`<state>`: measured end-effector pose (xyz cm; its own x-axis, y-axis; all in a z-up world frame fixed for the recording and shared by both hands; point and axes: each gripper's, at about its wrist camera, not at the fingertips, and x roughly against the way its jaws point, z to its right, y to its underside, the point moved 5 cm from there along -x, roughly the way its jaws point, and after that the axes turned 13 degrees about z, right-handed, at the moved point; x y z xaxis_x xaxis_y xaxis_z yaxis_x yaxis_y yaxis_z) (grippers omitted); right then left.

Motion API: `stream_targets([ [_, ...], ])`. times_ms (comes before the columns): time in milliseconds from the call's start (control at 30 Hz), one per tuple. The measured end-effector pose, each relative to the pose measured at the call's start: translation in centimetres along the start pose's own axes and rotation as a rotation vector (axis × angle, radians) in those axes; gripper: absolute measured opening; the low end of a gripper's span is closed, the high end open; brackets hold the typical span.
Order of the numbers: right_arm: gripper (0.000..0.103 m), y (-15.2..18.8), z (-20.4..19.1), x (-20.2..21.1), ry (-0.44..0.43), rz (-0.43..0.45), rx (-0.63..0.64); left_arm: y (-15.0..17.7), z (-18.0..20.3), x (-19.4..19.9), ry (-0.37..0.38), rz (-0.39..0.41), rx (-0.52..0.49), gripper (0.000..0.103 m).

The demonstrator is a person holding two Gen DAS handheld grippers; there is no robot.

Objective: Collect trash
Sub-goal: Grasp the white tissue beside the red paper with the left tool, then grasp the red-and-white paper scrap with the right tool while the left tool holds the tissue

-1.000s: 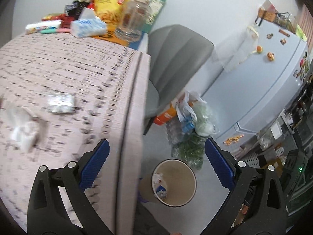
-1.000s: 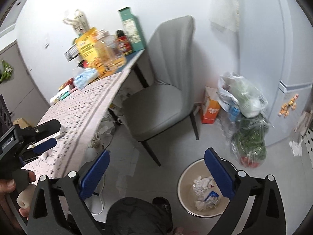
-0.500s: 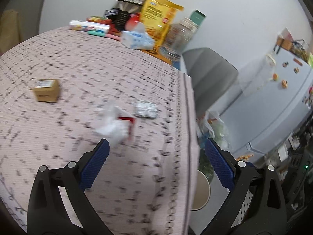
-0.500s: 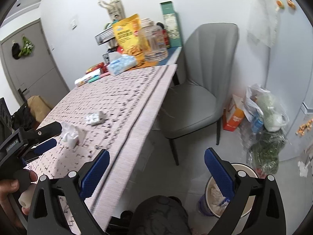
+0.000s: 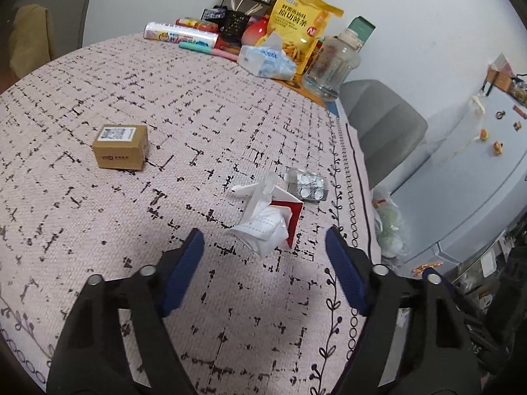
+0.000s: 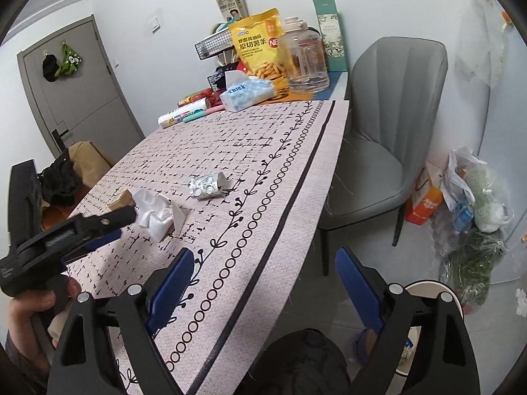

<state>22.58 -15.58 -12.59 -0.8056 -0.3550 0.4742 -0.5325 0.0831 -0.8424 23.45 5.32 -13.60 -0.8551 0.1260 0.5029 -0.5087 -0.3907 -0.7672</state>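
Note:
A crumpled white tissue lies on a red and white wrapper on the pink tablecloth, just ahead of my open, empty left gripper. An empty pill blister pack lies beyond it near the table edge. A small cardboard box sits to the left. In the right wrist view the tissue, the blister pack and the left gripper show. My right gripper is open and empty over the table edge. The trash bin stands on the floor, partly hidden behind its right finger.
Snack bag, tissue pack, glass jar and other items crowd the table's far end. A grey chair stands beside the table. Plastic bags lie on the floor by the fridge.
Both grippers swung up from the floor bin toward the table. My left gripper has come closer to the tissue, which now lies just ahead between its fingers.

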Motion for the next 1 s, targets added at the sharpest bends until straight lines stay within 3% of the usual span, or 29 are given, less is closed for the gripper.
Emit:
stream_targets([
  [300, 0.085, -0.5, 0.4, -0.9, -0.009, 0.003, -0.026, -0.1, -0.1, -2.5, -0.058, 0.001, -0.031, 0.059],
  [367, 0.085, -0.6, 0.2, -1.0, -0.022, 0.006, -0.024, 0.1, -0.1, -2.9, -0.066, -0.011, -0.037, 0.041],
  [467, 0.085, -0.9, -0.2, -1.4, -0.034, 0.011, -0.01, 0.1, -0.3, -2.8, -0.067, -0.01, -0.024, 0.028],
  [733, 0.084, -0.9, -3.2, -3.3, -0.078, -0.02, 0.047, -0.7, -1.8, 0.7, -0.099, 0.053, -0.006, 0.027],
  [1000, 0.071, -0.3, -7.2, -5.9, -0.124, -0.082, 0.116, -1.3, -4.6, 2.9, -0.123, 0.083, 0.044, 0.027],
])
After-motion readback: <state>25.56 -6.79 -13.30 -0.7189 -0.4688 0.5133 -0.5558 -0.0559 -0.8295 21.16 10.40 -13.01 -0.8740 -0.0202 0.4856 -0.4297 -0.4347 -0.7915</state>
